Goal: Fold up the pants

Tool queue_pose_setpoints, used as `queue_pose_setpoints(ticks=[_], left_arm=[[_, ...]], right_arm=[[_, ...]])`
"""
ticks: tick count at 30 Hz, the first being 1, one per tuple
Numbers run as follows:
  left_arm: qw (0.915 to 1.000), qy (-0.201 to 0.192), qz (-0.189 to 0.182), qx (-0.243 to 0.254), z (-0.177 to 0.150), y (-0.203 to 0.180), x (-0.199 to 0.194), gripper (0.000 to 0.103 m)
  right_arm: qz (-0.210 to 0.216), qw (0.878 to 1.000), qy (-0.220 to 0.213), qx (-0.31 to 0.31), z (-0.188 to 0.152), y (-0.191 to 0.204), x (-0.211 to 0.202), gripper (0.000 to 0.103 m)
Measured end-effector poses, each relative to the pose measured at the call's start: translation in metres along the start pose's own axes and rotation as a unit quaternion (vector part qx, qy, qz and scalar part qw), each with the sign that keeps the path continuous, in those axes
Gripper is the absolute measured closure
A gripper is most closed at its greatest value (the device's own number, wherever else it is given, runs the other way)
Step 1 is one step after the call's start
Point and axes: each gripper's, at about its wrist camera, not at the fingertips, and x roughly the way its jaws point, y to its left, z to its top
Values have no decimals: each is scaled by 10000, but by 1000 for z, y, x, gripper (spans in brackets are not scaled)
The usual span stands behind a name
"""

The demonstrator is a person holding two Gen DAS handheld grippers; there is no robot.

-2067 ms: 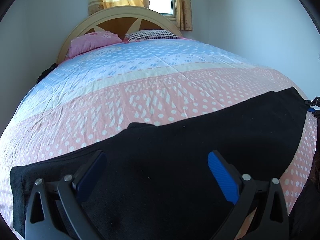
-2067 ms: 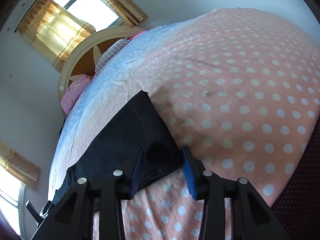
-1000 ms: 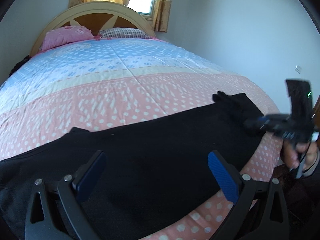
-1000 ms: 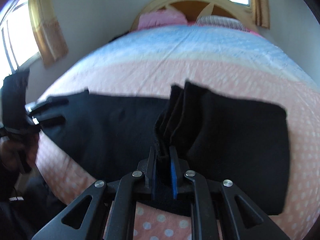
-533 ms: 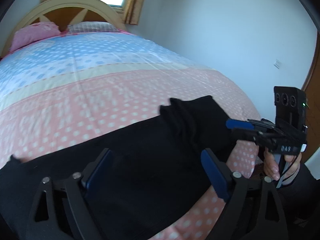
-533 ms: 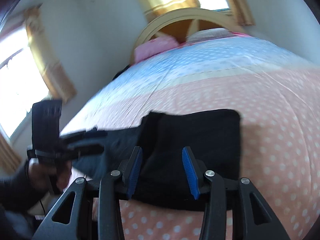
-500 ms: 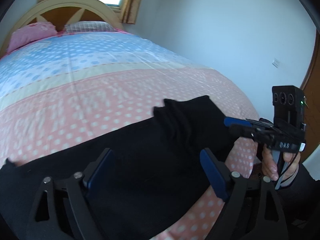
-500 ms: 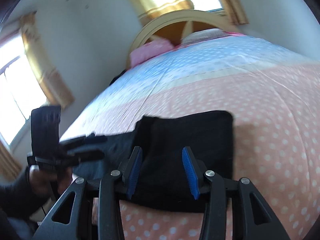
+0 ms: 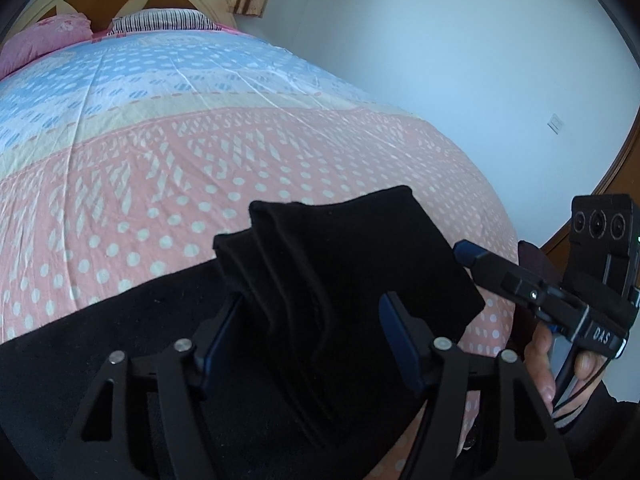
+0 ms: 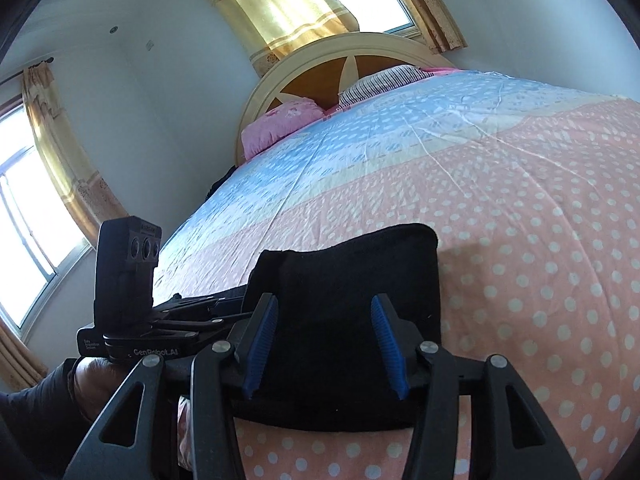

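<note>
Pink dotted bedspread (image 10: 540, 240) fills most of both views. Black pants (image 9: 340, 280) lie folded over on it, right ahead of both tools. Left gripper (image 9: 312, 332) has its fingers spread either side of the bunched fold, right gripper (image 10: 324, 336) is spread too, holding nothing.

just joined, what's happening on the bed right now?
A person with a handheld gripper in each hand is folding black pants on a bed. One end of the pants is doubled over onto the rest. The left gripper is open, its fingers straddling the folded layers. The right gripper is open too, over the folded part, gripping nothing. Pink pillow sits at the headboard.
</note>
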Motion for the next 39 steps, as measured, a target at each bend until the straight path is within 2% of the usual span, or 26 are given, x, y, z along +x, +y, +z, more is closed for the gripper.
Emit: queue_pose_setpoints(ticks=[3, 8, 14, 16, 18, 19, 21, 25, 30, 39], left_arm=[[9996, 13, 276, 108, 1, -3, 1, 39], [9950, -83, 896, 433, 0, -9, 0, 39], [9922, -44, 1040, 679, -2, -10, 7, 39], [9918, -53, 999, 791, -4, -14, 8, 58], [9910, -67, 1017, 867, -3, -18, 8, 67], [9903, -74, 1038, 925, -3, -20, 8, 79], [9892, -98, 1049, 1020, -2, -24, 6, 86], [9916, -133, 885, 929, -1, -24, 0, 90], [9981, -161, 416, 427, 1, -10, -10, 90], [9994, -339, 19, 4, 9, 5, -54, 91]], right_arm=[[-54, 10000, -36, -46, -1, 0, 0, 52], [-96, 9999, -13, 109, -1, -6, 2, 52], [-107, 9999, 19, 78, -2, -5, 5, 52], [-109, 9999, 24, 67, -2, -5, 6, 52], [-125, 9999, 20, 64, -3, -6, 6, 52], [-130, 9999, 7, 69, -2, -6, 6, 52], [-124, 9999, -50, 82, -2, -7, 4, 52], [-165, 9997, -118, 97, -1, -8, 3, 52], [-207, 9993, -279, 129, 1, -11, -2, 52], [-269, 9979, -488, 328, 4, -19, -11, 52]])
